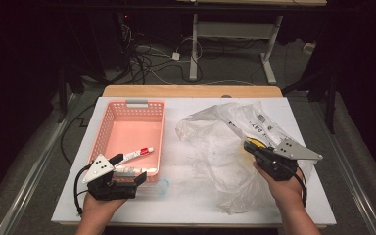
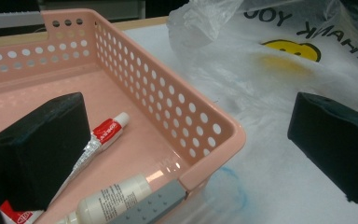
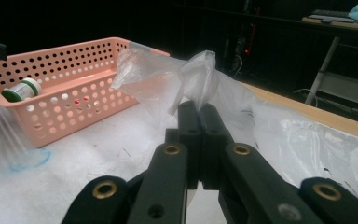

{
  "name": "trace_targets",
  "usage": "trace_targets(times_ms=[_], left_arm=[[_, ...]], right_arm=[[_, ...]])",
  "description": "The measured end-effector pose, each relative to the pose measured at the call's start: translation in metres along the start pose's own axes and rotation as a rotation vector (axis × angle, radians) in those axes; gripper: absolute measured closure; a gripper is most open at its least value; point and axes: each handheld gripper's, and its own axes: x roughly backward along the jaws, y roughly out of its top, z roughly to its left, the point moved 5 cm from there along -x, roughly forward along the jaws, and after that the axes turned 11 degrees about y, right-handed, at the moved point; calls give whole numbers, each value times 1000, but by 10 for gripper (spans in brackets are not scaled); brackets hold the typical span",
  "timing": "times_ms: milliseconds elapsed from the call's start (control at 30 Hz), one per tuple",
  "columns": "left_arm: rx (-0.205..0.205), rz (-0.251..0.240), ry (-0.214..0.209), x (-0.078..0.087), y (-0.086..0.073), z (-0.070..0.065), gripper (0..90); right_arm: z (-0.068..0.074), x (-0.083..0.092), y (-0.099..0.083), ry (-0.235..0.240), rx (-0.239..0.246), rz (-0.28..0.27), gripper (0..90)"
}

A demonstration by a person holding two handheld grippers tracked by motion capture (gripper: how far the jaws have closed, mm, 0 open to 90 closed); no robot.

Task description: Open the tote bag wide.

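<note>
Pink perforated basket (image 1: 108,128): sits on the left half of the white table top (image 1: 186,200), long side running from the near edge toward the far edge.

Contents, all at the basket's near end: one red-and-white toothpaste tube (image 2: 103,133) lying flat on the floor; one white bottle (image 2: 114,196) on its side against the near wall; one grey perforated piece (image 2: 154,205) just beside the bottle.

Clear plastic bag (image 1: 220,147), printed with a yellow smiley face and "THANK YOU": spread crumpled over the right half of the table top, its left edge near the basket's right wall.

Left gripper (image 1: 122,169): at the basket's near right corner, jaws wide apart, one inside the basket above the tube, the other outside over the bag's edge; nothing held.

Right gripper (image 3: 199,112): over the bag, jaws pressed together on a raised fold of the plastic.
</note>
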Motion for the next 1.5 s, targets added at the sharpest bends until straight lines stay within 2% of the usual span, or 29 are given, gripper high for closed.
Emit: trace_targets(times_ms=[133,300,467,567,667,833,900,1000,1100,1167,1233,1500], left_arm=[[1,25,-10,-3,6,3,0],[3,31,-15,-12,15,3,0],[4,46,-23,-21,29,9,0],[-13,29,-3,-28,35,14,0],[9,32,9,-35,37,24,0],[21,67,38,-46,42,38,0],[12,74,56,-50,46,42,0],[-3,100,61,-58,53,49,0],[1,125,62,-67,57,58,1],[-9,150,69,-74,56,63,2],[-4,170,56,-81,54,68,2],[-12,303,39,-100,46,78,19]], right_arm=[[0,2,1,-2,-1,-6,900],[0,4,2,1,-3,-18,900],[0,3,2,6,2,-16,900],[0,3,1,6,1,-11,900],[1,3,0,5,-2,-11,900],[0,3,0,5,1,-10,900],[0,3,0,4,-2,-9,900],[0,2,1,3,-4,-9,900],[0,2,2,3,4,-12,900],[0,2,2,3,-1,-12,900],[0,2,3,2,-5,-14,900],[-1,-1,4,3,10,-6,900]])
